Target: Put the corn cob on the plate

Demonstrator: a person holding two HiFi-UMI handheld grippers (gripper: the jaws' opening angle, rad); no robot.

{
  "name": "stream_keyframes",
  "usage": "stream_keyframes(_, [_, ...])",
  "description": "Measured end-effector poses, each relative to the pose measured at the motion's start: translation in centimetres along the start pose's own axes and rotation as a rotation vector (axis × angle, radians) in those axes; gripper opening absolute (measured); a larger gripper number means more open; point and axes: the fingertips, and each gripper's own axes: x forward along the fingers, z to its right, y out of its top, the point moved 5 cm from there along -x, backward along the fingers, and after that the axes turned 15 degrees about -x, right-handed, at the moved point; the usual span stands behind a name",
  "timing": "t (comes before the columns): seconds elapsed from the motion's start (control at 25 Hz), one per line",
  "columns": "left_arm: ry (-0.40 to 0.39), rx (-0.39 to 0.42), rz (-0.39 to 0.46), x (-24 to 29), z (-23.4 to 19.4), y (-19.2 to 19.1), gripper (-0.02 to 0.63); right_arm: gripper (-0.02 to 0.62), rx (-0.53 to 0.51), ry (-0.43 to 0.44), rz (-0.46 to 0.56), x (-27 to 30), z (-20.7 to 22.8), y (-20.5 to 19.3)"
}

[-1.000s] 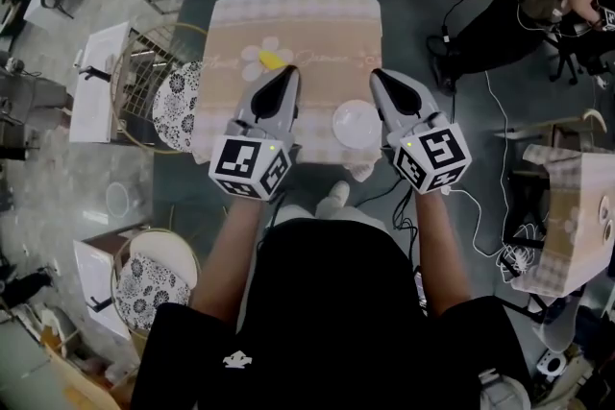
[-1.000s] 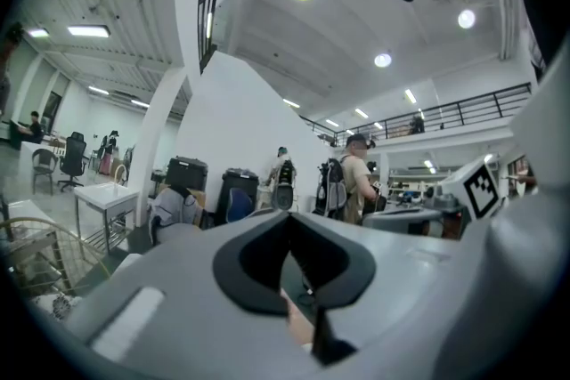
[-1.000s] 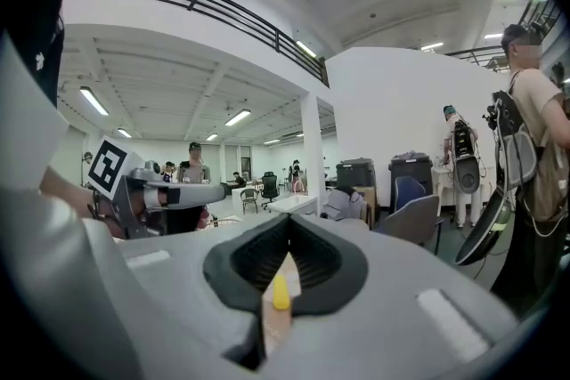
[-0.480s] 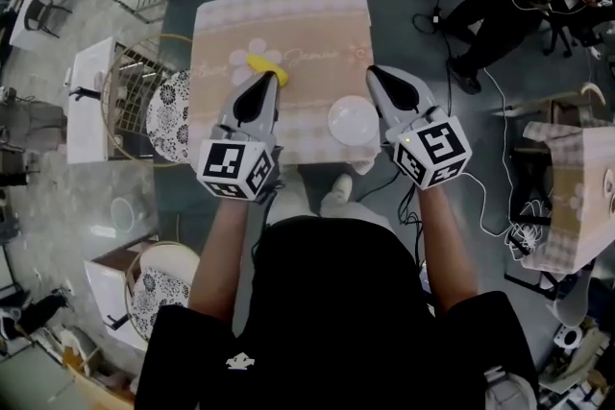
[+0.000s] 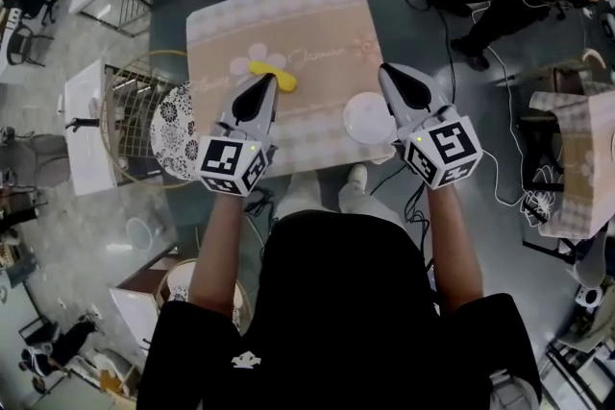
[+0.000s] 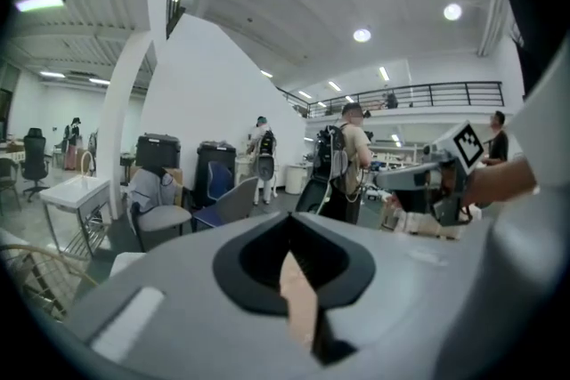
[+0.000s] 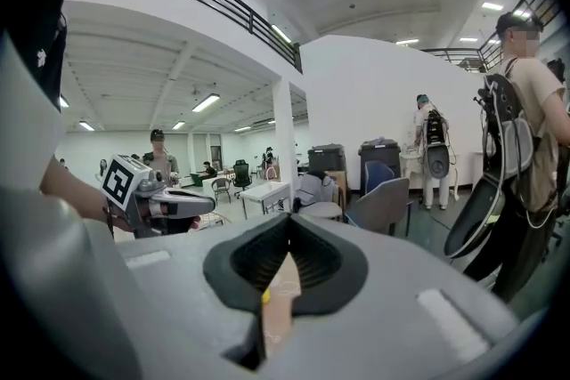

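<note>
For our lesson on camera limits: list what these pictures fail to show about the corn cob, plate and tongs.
Head view: corn cob partly covered by left tongs.
Head view: plate right rim behind right tongs.
Gripper views: table mostly hidden by tongs' own bodies.

I can read no words. The tablecloth [image 5: 288,14] has curly writing, but it is too small for me.

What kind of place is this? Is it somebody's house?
Probably not a house. It looks like a big open office or workshop hall: there are white desks, office chairs and a balcony rail high up.
</note>
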Motion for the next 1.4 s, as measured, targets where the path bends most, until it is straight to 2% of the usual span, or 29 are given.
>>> stream_keyframes(0.2, [-0.070, 0.037, -0.092, 1.6, -3.4, -1.4, 0.011, 0.000, 0.034, -0.047, -0.053, 1.8, -0.4, -1.0])
stream_keyframes(0.28, [-0.102, 0.053, -0.147, 2.4, -4.8, -2.4, 0.080, 0.000, 0.051, -0.063, -0.077, 2.4, -0.8, -1.6])
stream_keyframes(0.44, [-0.149, 0.076, -0.220, 3.6, -7.1, -4.1, 0.120, 0.002, 0.077, -0.090, -0.120, 3.7, -1.3, -2.9])
stream_keyframes(0.64, [-0.254, 0.145, -0.340, 5.6, -9.3, -6.7, 0.175, 0.002, 0.090, -0.122, -0.171, 5.2, -1.5, -3.9])
stream_keyframes(0.92, [-0.313, 0.236, -0.500, 7.9, -12.2, -10.0, 0.258, 0.002, 0.124, -0.146, -0.243, 5.6, -2.1, -6.1])
stream_keyframes(1.16, [-0.360, 0.399, -0.680, 9.0, -14.8, -13.7, 0.339, 0.002, 0.162, -0.155, -0.288, 6.0, -3.0, -8.0])
stream_keyframes(1.28, [-0.384, 0.448, -0.770, 9.5, -15.8, -16.2, 0.369, 0.002, 0.177, -0.152, -0.308, 6.1, -3.6, -8.9])
stream_keyframes(1.4, [-0.427, 0.536, -0.847, 10.1, -16.3, -18.0, 0.374, 0.002, 0.189, -0.150, -0.316, 6.6, -4.2, -9.4])
